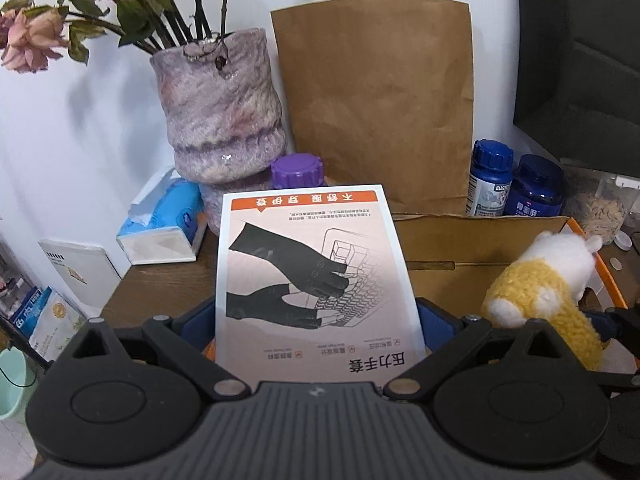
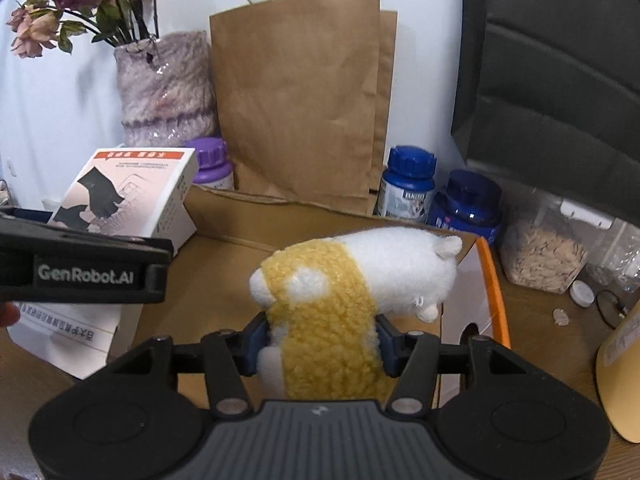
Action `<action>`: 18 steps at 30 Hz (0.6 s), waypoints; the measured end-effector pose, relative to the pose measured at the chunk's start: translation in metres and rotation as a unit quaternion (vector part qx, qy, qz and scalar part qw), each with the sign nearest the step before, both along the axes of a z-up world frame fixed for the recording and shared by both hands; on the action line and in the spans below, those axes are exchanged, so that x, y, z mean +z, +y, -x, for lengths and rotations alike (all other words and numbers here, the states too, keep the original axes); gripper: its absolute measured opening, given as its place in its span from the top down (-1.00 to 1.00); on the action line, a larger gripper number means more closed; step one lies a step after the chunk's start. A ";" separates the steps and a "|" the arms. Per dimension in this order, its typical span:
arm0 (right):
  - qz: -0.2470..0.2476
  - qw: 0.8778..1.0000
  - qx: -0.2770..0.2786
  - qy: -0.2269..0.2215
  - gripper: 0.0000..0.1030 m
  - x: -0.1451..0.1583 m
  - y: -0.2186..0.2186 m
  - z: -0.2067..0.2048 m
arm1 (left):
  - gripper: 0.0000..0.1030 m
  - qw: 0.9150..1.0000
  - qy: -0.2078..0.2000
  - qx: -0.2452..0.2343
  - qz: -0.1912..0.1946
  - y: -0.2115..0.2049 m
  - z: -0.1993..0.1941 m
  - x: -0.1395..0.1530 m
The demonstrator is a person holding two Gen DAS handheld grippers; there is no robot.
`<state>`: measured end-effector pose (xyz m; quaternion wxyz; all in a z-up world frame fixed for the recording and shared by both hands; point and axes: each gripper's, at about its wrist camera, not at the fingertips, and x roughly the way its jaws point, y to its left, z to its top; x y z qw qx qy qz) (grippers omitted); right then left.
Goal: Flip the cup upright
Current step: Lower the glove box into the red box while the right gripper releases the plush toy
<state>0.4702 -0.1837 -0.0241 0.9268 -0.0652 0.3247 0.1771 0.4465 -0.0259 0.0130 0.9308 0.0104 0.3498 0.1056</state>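
Observation:
No cup shows in either view. My left gripper is shut on a white box printed with black gloves, which it holds tilted above an open cardboard carton. In the right wrist view the same white box and the left gripper appear at the left. My right gripper is shut on a yellow and white plush toy; its blue pads press the toy's sides over the carton. The plush toy also shows at the right of the left wrist view.
A brown paper bag and a fuzzy purple vase of dried flowers stand against the white wall. Beside them are a tissue pack, a purple-capped bottle and blue bottles. A clear seed jar stands on the right, below a dark chair back.

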 end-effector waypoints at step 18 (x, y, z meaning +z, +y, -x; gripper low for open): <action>-0.021 0.999 0.015 -0.022 -1.00 0.013 -0.007 0.028 | -1.00 0.999 -0.006 0.005 0.041 0.019 0.021 0.007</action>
